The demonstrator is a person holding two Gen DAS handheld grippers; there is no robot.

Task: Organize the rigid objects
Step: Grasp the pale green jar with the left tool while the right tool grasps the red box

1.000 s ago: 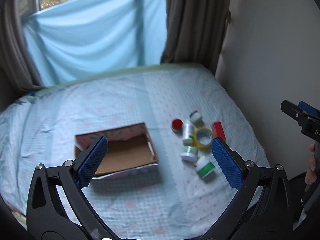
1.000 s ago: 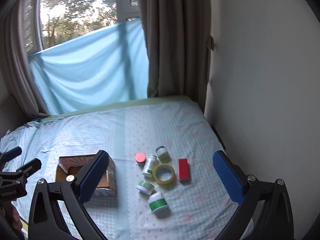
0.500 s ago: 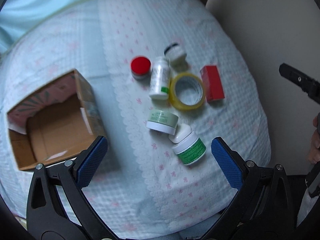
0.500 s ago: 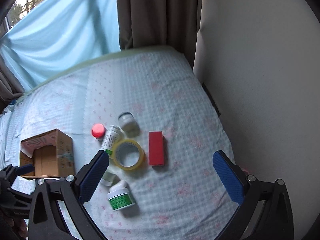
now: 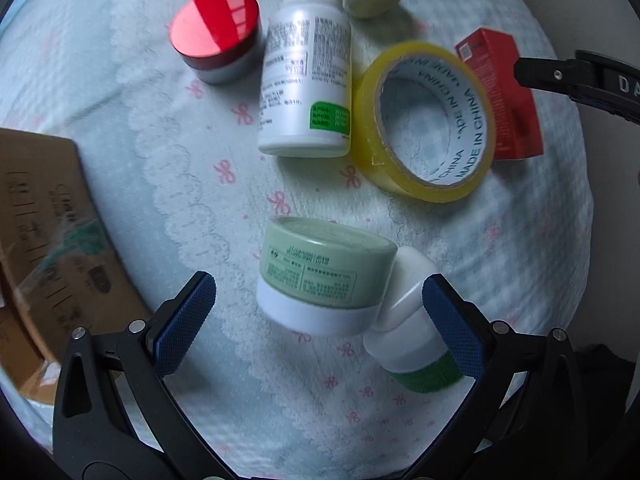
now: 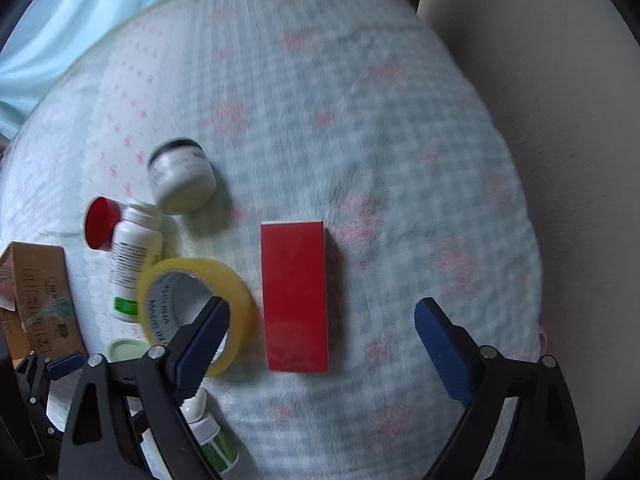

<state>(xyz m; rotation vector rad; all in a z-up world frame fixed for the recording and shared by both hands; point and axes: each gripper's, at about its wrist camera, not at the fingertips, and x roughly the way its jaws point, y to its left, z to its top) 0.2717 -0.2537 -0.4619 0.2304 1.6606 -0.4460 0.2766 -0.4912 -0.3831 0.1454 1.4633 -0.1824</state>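
Both grippers are dropping from a high, outward-looking pose to point straight down at the bedspread, so the window and curtains seen a second ago are gone and the clutter is filling each view.

In the left wrist view, the left gripper [image 5: 318, 312] is hanging wide open and holding nothing. The pale green jar [image 5: 326, 276], lying tilted, is sitting between its fingers without touching either pad, and the white jar with the green label [image 5: 412, 340] is leaning against it, just beside the right pad. Above them, the white bottle [image 5: 306, 80] is lying on its side, touching the yellow tape roll [image 5: 426, 122], with the red-lidded jar [image 5: 216, 40] to its left and the cardboard box [image 5: 44, 248] at the left edge.

In the right wrist view, the right gripper [image 6: 320, 340] is closing from its widest spread around the red box [image 6: 295, 296], which is lying flat between the fingers; neither pad is touching it yet, so it has hold of nothing. A small white jar [image 6: 182, 176] is standing farther up the bed.

The task is barely starting: every item is lying loose on the bedspread [image 6: 360, 100], apparently none in the cardboard box, whose inside is mostly out of view. All the picking and placing is left.
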